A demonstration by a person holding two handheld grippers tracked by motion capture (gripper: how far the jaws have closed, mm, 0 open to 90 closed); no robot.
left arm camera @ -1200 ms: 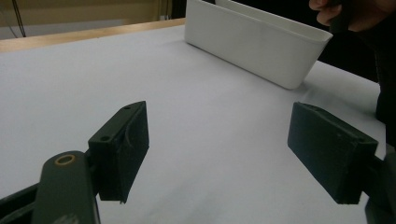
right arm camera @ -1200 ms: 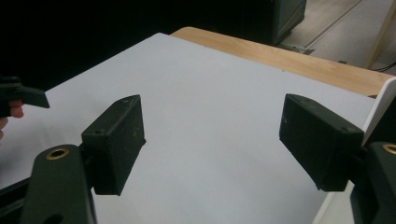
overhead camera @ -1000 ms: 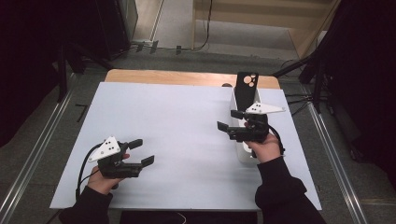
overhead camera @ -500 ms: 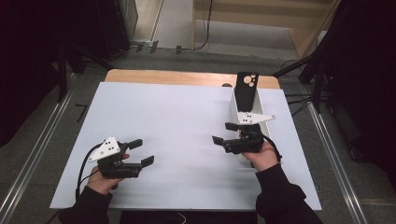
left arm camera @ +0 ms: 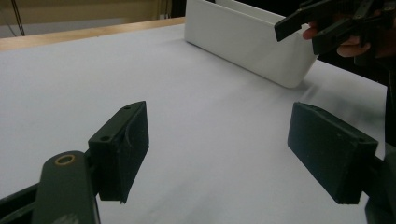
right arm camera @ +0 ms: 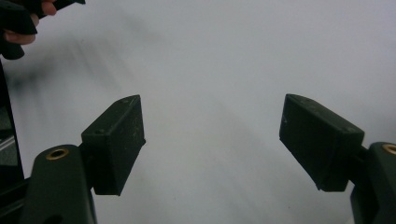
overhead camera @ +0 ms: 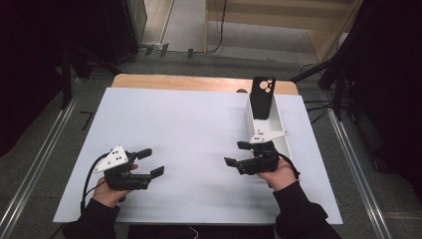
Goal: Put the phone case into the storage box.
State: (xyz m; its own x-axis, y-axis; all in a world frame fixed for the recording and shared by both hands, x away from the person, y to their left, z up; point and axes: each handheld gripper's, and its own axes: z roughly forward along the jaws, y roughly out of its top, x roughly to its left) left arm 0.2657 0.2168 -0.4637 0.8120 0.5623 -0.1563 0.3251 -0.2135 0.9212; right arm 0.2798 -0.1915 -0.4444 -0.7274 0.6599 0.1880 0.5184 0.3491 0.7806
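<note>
Left claw (overhead camera: pixel 148 163) is hovering low over the near-left part of the white surface (overhead camera: pixel 189 124), well apart from the white bin (overhead camera: pixel 281 137), which is serving as the landmark. Its jaws are standing apart with nothing between them; the left gripper view is showing bare surface between the two black pads (left arm camera: pixel 122 147), with the bin (left arm camera: pixel 247 39) lying ahead and to the right of them. A hand (overhead camera: pixel 112 191) in a dark sleeve is carrying it, and a black cable (overhead camera: pixel 89 181) is trailing from its body, on the side away from the bin.

Right claw (overhead camera: pixel 239 154) is hanging just beside the bin's near left corner, pointing away from the bin toward the left claw. Its jaws are likewise standing apart and empty; the right gripper view is showing only bare, slightly blurred surface between its pads (right arm camera: pixel 114 142). The hand (overhead camera: pixel 278 174) holding it is lying at the bin's near end.

The bin is lying lengthwise along the right side of the surface, running from the near right toward the far edge. A black phone case (overhead camera: pixel 262 97) is standing upright, leaning slightly, in the bin's far end, its camera cut-outs at the top. Beyond the bin's far end, a strip of bare wooden tabletop (overhead camera: pixel 199 82) is showing past the white sheet.
</note>
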